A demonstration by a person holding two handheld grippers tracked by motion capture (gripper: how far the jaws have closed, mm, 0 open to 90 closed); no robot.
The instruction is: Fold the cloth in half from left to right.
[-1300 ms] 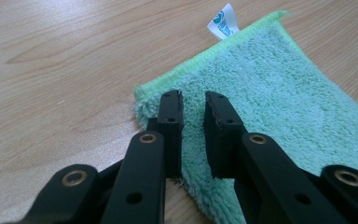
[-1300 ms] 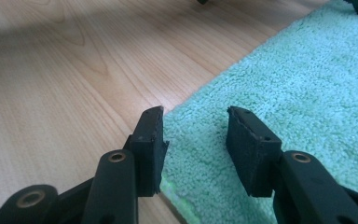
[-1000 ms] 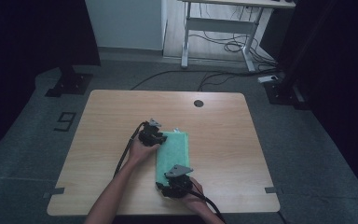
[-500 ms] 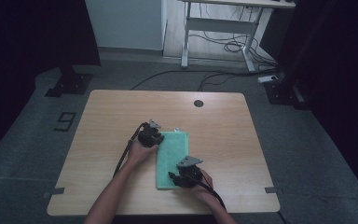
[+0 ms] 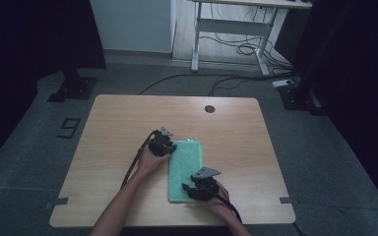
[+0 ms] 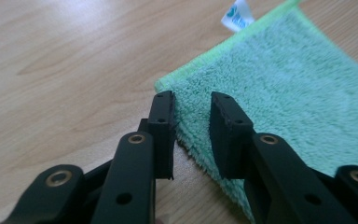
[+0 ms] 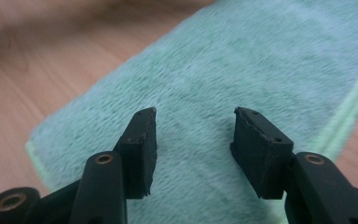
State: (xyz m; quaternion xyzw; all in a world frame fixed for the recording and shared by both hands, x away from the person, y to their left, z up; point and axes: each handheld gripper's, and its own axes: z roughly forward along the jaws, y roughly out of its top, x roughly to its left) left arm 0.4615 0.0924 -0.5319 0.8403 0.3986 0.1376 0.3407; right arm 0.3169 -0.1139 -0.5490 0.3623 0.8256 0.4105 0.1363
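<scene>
A green terry towel (image 5: 186, 167) lies folded flat in a long strip on the wooden table (image 5: 118, 123). My left gripper (image 5: 163, 145) sits at the towel's far left corner. Its jaws have just been opening, and the towel's edge (image 6: 279, 84) lies in the gap between them (image 6: 191, 100) without being pressed by the pads. A white label (image 6: 237, 14) sticks out at the far corner. My right gripper (image 5: 191, 189) hovers at the towel's near end, open, with the green pile (image 7: 242, 60) showing between its spread jaws (image 7: 196, 112).
A round cable hole (image 5: 209, 108) sits near the table's far edge. Bare wood stretches left and right of the towel. Beyond the table stand a white desk frame (image 5: 226, 44) and loose cables (image 5: 226, 78) on the grey floor.
My right gripper has slid a little to the right along the towel's near end. The left hand has stayed at the far left corner.
</scene>
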